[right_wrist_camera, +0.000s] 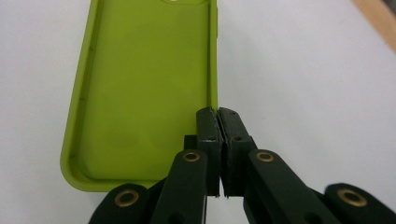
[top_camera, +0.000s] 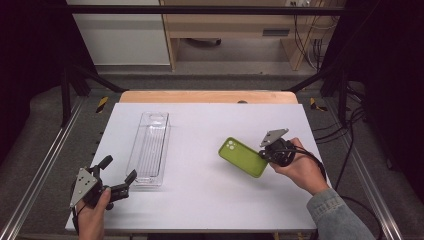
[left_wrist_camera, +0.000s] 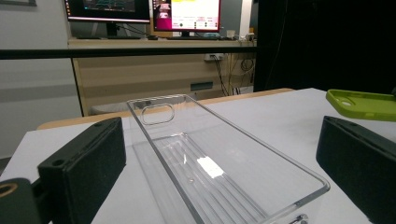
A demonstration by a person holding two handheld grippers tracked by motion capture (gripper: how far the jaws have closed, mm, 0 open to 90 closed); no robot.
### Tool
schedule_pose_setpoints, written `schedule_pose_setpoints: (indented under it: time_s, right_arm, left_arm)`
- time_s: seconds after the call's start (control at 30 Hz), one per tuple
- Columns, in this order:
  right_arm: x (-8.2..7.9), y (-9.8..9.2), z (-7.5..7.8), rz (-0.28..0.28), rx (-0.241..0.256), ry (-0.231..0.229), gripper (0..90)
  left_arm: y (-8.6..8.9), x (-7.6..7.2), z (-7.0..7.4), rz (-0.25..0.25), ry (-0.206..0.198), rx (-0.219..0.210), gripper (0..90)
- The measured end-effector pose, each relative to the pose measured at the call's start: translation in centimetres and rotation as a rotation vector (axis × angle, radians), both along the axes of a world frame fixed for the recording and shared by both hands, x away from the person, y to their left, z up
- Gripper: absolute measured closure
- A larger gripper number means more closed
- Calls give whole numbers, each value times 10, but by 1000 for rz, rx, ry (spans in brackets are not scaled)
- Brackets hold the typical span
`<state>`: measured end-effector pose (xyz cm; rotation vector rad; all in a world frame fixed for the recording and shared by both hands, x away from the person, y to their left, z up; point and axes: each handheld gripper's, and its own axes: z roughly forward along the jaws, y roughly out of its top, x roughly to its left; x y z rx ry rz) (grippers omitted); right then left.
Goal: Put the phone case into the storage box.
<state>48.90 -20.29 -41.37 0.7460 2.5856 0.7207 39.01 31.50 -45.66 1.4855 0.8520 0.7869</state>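
Right gripper view: the right claw (right_wrist_camera: 218,114) pinches the side wall of the green phone case (right_wrist_camera: 140,93), held above the table (top_camera: 200,200). It looks light and bendy, so gripping the rim suits it. The left claw (top_camera: 119,176) gapes wide, empty, at the clear tray (top_camera: 149,150).

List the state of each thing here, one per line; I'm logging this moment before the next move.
Green phone case: open side up, nothing in it, one side wall pinched, apparently lifted off the table.
Clear bin: upright on the table, nothing in it.
Right tongs: shut on the case's side wall.
Left tongs: open, holding nothing, just short of the bin's near end.
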Motion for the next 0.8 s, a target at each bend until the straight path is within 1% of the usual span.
schedule_pose_setpoints:
  time_s: [0.1,0.13,0.17,0.23,0.33,0.47,0.5,0.7,0.8]
  right_arm:
    - [-4,4,8,13,-12,-40,884]
    - [-5,5,9,15,-12,-46,884]
    - [-7,8,12,13,-21,-64,884]
    - [-9,12,16,22,-30,-93,884]
    - [-12,18,20,34,-27,-136,884]
    - [-15,24,23,48,-21,-165,884]
    - [-16,26,25,45,-28,-169,884]
    - [-17,34,26,62,-20,-193,884]
    - [-18,37,27,60,-16,-201,884]
  left_arm:
    - [0,0,2,4,5,2,11]
    - [0,0,4,8,13,7,10]
    - [-1,0,6,16,20,6,10]
    - [-3,1,10,15,38,12,11]
    - [-8,2,19,17,50,29,12]
    - [-15,2,31,16,59,48,12]
    - [-16,2,33,13,64,54,12]
    - [-32,7,43,-8,94,100,12]
    - [-40,11,49,-21,108,112,13]
